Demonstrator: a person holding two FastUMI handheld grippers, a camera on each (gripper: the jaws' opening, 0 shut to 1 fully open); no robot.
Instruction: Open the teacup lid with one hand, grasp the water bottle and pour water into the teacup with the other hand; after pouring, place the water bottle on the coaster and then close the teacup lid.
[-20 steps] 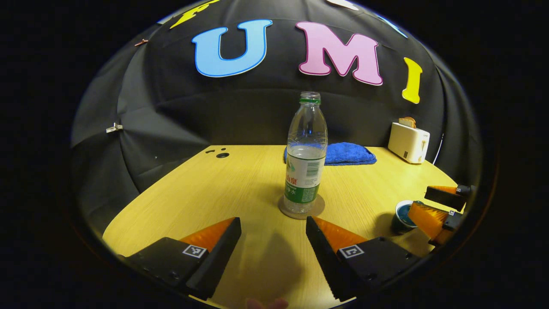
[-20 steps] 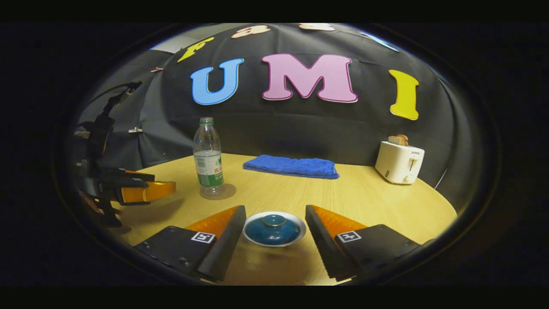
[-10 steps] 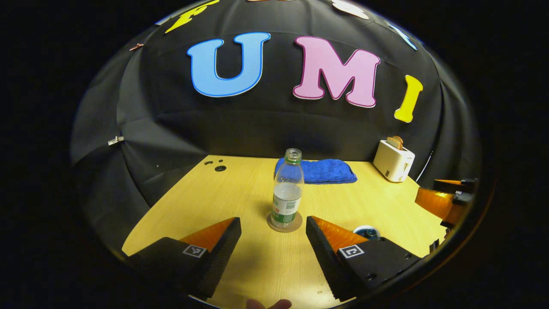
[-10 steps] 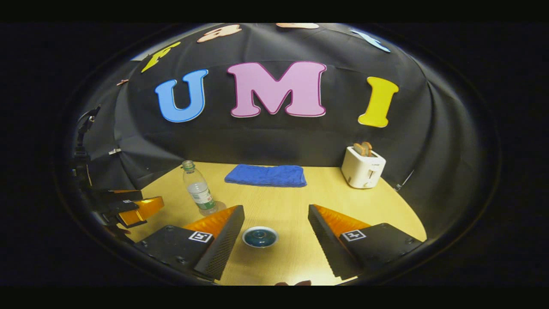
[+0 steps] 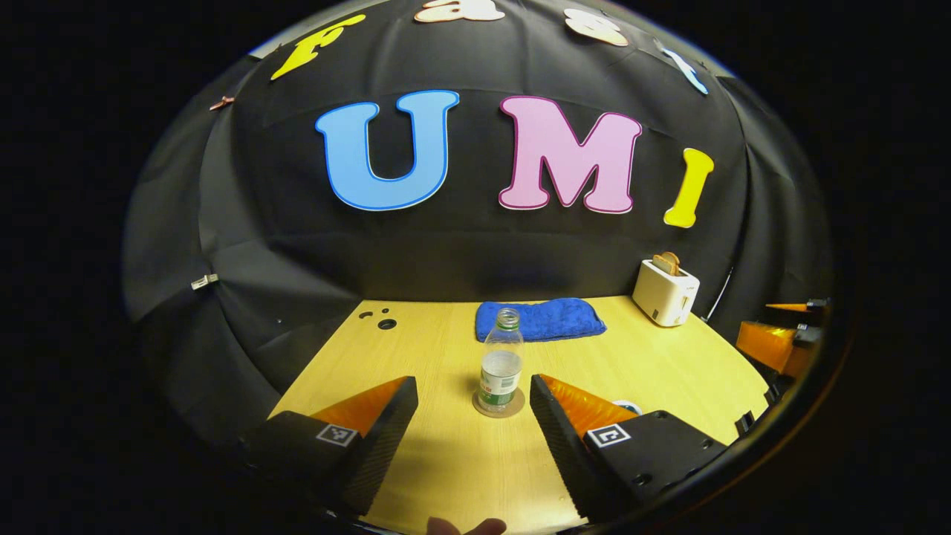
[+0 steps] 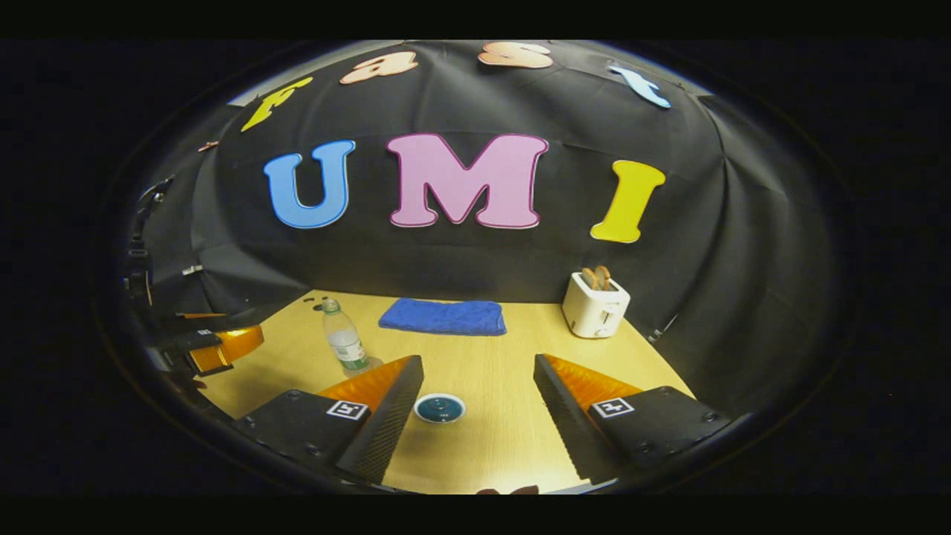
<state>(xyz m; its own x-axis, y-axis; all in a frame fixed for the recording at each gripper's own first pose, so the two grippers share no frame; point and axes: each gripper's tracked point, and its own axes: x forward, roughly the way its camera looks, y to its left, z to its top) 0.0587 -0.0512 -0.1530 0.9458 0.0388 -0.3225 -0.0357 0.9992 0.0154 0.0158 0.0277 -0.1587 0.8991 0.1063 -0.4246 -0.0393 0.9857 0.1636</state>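
Observation:
A clear water bottle (image 5: 501, 365) with a green label stands upright and capless on a round coaster (image 5: 498, 406) in the middle of the wooden table. The bottle (image 6: 343, 345) also stands to the left in the right gripper view. A blue teacup with its lid on (image 6: 439, 408) sits on the table nearer the front; a sliver of it (image 5: 628, 406) peeks past a finger in the left gripper view. My left gripper (image 5: 473, 416) is open, high and well back from the bottle. My right gripper (image 6: 478, 405) is open, raised far above and behind the teacup.
A folded blue cloth (image 5: 540, 319) lies at the back of the table. A white toaster (image 5: 664, 291) with bread in it stands at the back right. Two small holes (image 5: 379, 321) mark the table's back left. The table edge (image 6: 654, 357) drops off on the right.
Both grippers have pulled up and back from the table. The bottle and the teacup look much smaller now. Both grippers stay open, and nothing on the table has moved.

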